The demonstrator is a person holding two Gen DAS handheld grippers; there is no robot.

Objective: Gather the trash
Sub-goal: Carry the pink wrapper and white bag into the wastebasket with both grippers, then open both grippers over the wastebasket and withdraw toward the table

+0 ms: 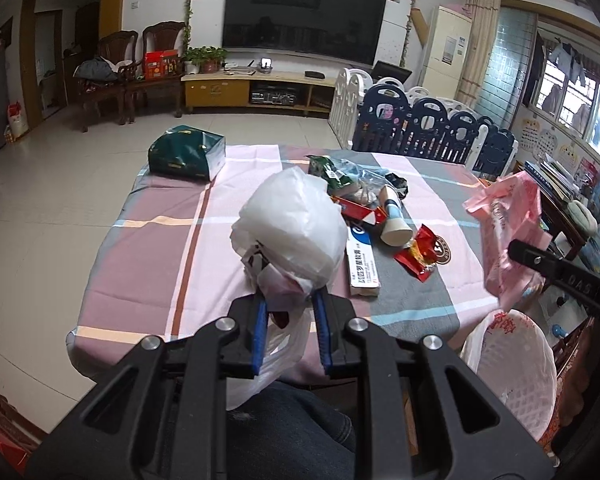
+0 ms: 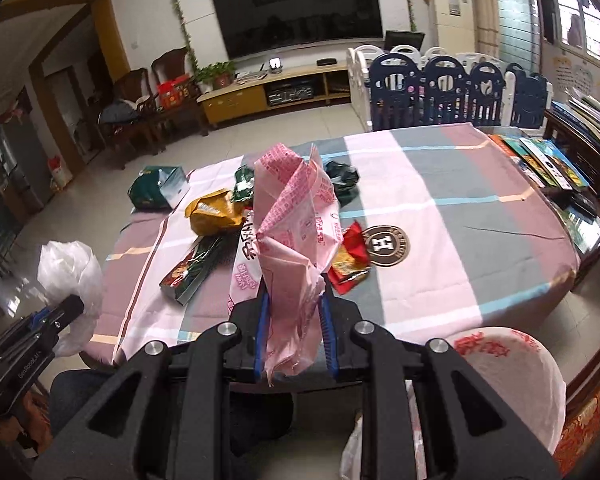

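My left gripper [image 1: 288, 300] is shut on a crumpled white plastic bag [image 1: 296, 220] and holds it above the table's near edge; the bag also shows in the right wrist view [image 2: 70, 268]. My right gripper [image 2: 294, 300] is shut on a pink printed plastic bag [image 2: 296, 220], also seen in the left wrist view [image 1: 508, 224] at the right. A white-lined trash basket [image 1: 512, 372] stands below the table at the lower right, and in the right wrist view [image 2: 512, 376]. Loose trash lies on the table: a red snack wrapper [image 1: 418, 254], a white medicine box [image 1: 362, 264], a paper cup [image 1: 394, 224].
The table wears a pink and grey checked cloth [image 1: 160, 248]. A green box [image 1: 186, 152] sits at its far left corner. A yellow bag [image 2: 214, 210] and a dark snack box [image 2: 192, 266] lie left of the pink bag. Books [image 2: 540, 160] lie at the right; a playpen fence [image 1: 420, 124] stands behind.
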